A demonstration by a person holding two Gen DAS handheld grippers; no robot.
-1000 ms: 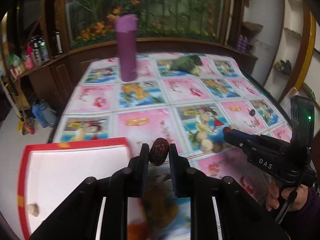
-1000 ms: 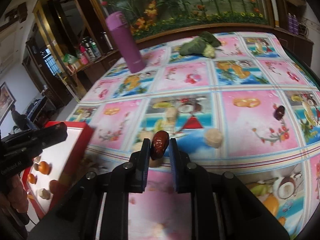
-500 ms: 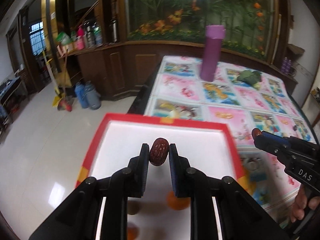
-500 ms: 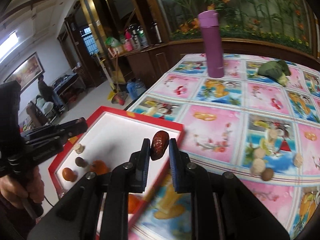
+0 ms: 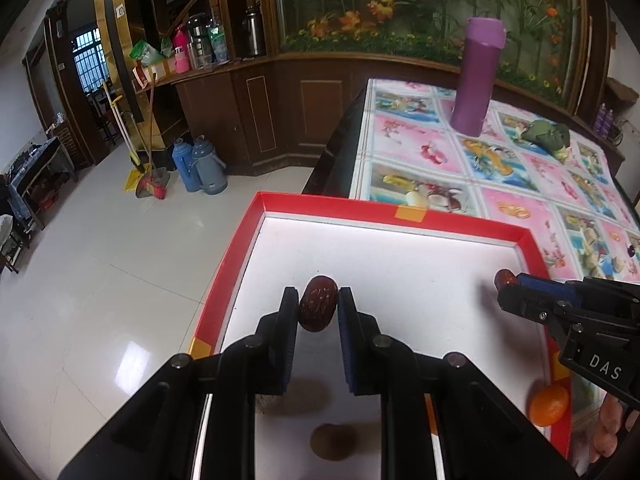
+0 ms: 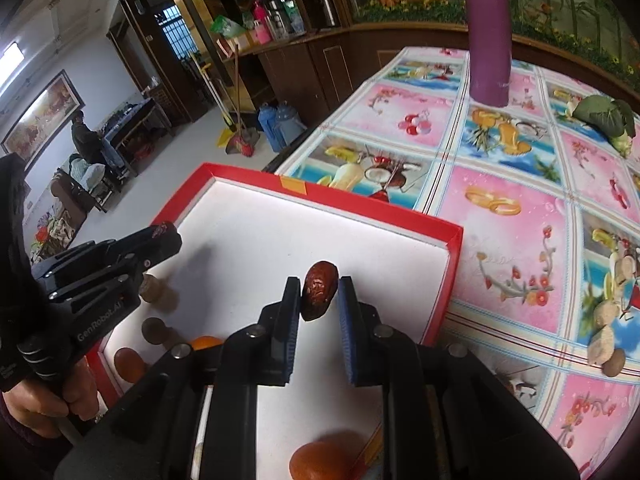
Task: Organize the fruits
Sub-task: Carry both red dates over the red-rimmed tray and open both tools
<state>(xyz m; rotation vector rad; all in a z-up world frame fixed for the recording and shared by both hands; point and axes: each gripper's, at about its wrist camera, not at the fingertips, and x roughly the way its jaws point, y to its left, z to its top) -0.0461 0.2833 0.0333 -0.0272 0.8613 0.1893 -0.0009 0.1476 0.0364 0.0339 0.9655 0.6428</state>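
Observation:
Each of my grippers is shut on a dark red date. My left gripper (image 5: 318, 298) pinches its date (image 5: 318, 308) above the white floor of the red-rimmed tray (image 5: 400, 212). My right gripper (image 6: 319, 290) pinches the other date (image 6: 318, 290) over the same tray (image 6: 360, 202), towards its right rim. In the left wrist view the right gripper (image 5: 506, 282) reaches in from the right with its date at the tip. In the right wrist view the left gripper (image 6: 162, 232) comes in from the left. Inside the tray lie a small orange (image 5: 548, 400), a brown round fruit (image 5: 330, 442) and other brown fruits (image 6: 154, 288).
The tray overhangs the corner of a table covered with a fruit-patterned cloth (image 6: 520, 184). A purple bottle (image 5: 476, 76) and a green leafy vegetable (image 5: 548, 136) stand farther back. Several small pale and brown fruits (image 6: 604, 340) lie on the cloth at the right. Beyond the tray's left side is tiled floor (image 5: 100, 260).
Both grippers have swung left from over the cloth to over the tray, each still clamped on its date. The tray now fills the foreground in both views.

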